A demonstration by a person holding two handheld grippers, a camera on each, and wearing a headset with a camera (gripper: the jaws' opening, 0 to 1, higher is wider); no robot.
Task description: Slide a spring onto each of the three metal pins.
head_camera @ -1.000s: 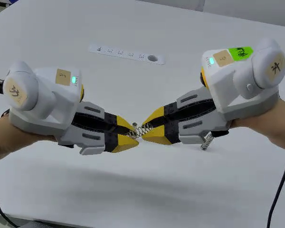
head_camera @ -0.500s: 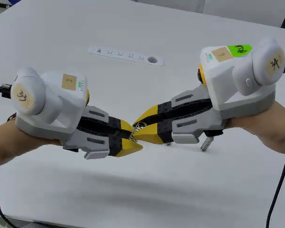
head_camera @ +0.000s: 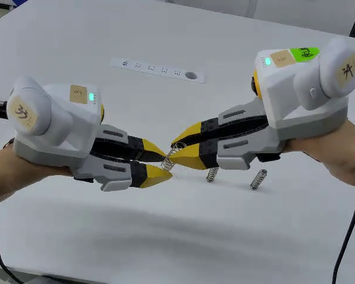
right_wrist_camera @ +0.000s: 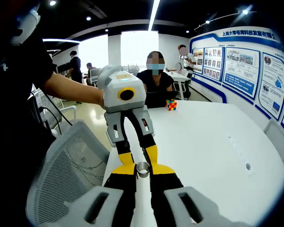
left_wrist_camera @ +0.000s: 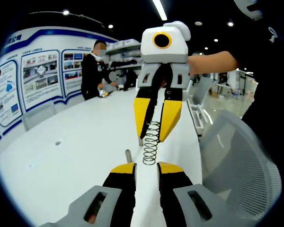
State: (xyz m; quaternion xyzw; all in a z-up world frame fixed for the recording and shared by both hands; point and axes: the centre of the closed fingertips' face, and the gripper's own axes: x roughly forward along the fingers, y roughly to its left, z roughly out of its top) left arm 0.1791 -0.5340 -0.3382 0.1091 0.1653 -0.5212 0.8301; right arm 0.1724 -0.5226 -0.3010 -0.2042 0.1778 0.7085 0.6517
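Between the two sets of tips, with right tongs (head_camera: 177,151) pinching the spring (head_camera: 170,158) and left tongs (head_camera: 161,165) slightly parted around what looks like the pin (right_wrist_camera: 144,152), grip unclear, keep both coaxial and feed gently, never crushing coils.

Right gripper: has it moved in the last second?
Yes. Judged against the power strip, the right gripper has shifted slightly up the head view, uncovering two loose springs beneath it.

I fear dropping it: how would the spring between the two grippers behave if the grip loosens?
The spring is thin, open-coiled wire, so probably light and bendy. Pinched at one end by the right gripper, it may flick away. Round, it would likely roll on the table.
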